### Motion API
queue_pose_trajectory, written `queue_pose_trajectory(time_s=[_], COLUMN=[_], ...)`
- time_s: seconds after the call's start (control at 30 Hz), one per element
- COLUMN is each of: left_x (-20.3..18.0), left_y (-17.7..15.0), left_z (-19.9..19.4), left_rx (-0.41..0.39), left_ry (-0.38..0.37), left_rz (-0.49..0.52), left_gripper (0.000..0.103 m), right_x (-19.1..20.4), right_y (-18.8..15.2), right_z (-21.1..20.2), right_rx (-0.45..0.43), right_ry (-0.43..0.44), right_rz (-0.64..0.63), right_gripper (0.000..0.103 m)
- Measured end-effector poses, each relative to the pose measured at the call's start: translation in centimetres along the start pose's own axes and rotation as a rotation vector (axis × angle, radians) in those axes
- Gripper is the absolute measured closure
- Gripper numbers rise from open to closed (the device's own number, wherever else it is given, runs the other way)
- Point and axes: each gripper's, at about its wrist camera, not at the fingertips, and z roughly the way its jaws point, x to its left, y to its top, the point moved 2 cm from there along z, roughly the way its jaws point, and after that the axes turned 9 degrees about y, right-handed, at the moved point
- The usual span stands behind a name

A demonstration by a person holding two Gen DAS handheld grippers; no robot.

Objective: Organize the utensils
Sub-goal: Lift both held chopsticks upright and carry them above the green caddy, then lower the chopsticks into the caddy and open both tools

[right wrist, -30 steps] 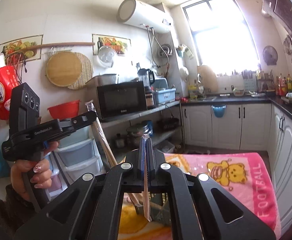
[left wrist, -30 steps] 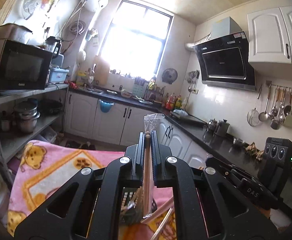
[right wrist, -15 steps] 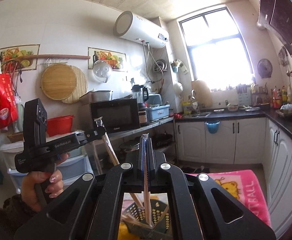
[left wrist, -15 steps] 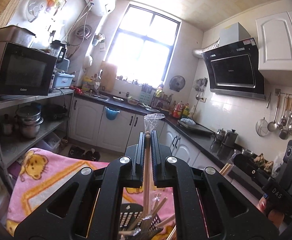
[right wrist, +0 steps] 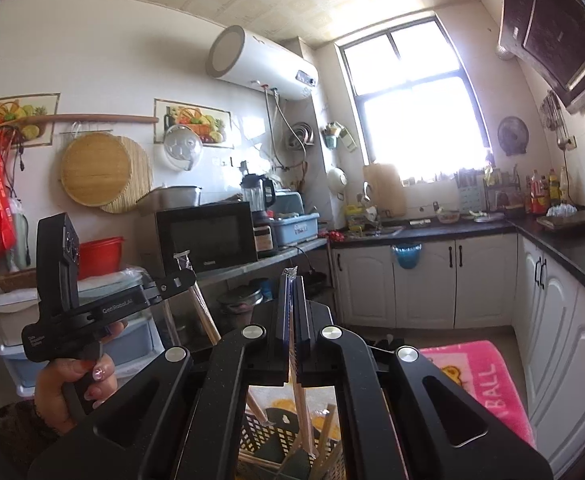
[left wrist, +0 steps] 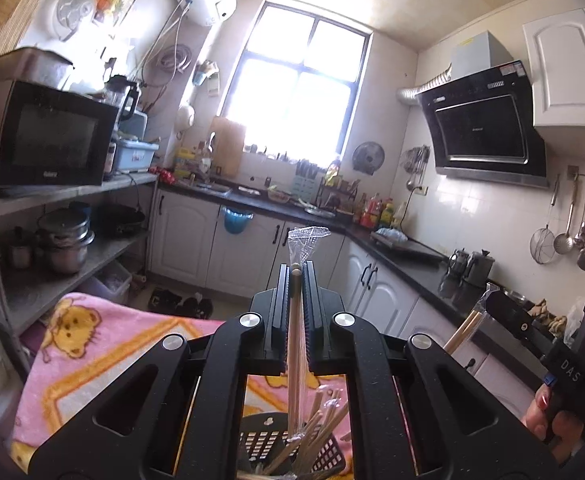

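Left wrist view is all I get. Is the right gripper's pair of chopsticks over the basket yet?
Observer: Yes. The right wrist view shows the right gripper shut on wrapped chopsticks, whose lower end reaches down into the black basket.
Operator: How does my own pair look from outside?
Observer: The left gripper clamps the left chopsticks near their top. They slant down toward the basket, and their lower end is hidden behind the right gripper.

Basket (left wrist: 324, 456) bottom beyond frame edge
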Motion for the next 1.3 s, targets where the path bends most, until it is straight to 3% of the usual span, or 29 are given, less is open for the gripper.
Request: queue_pose_trajectory(time_s=[0.67, 1.13, 1.23, 1.3], left_x=[1.3, 1.1, 1.1, 0.9], left_y=[-6.4, -9.9, -10.2, -10.3], left_z=[5.1, 5.3, 4.8, 4.4], left_rx=[0.127, 0.200, 0.214, 0.222], left_ry=[0.047, 0.048, 0.046, 0.046], left_rz=[-0.003, 0.034, 0.047, 0.056], left_gripper=[0.099, 0.099, 0.097, 0.091], right_x=[-2.6, -3.0, -3.1, -3.3], right_y=[-6.1, -9.8, -10.2, -10.3], right_z=[3.5, 4.4, 4.0, 3.6], right_rx=[0.128, 0.246, 0.255, 0.249], right_ry=[-0.015, -0.038, -0.048, -0.058], right_rz=[0.093, 0.139, 0.152, 0.158], right_gripper=[0.101, 0.100, 0.093, 0.079])
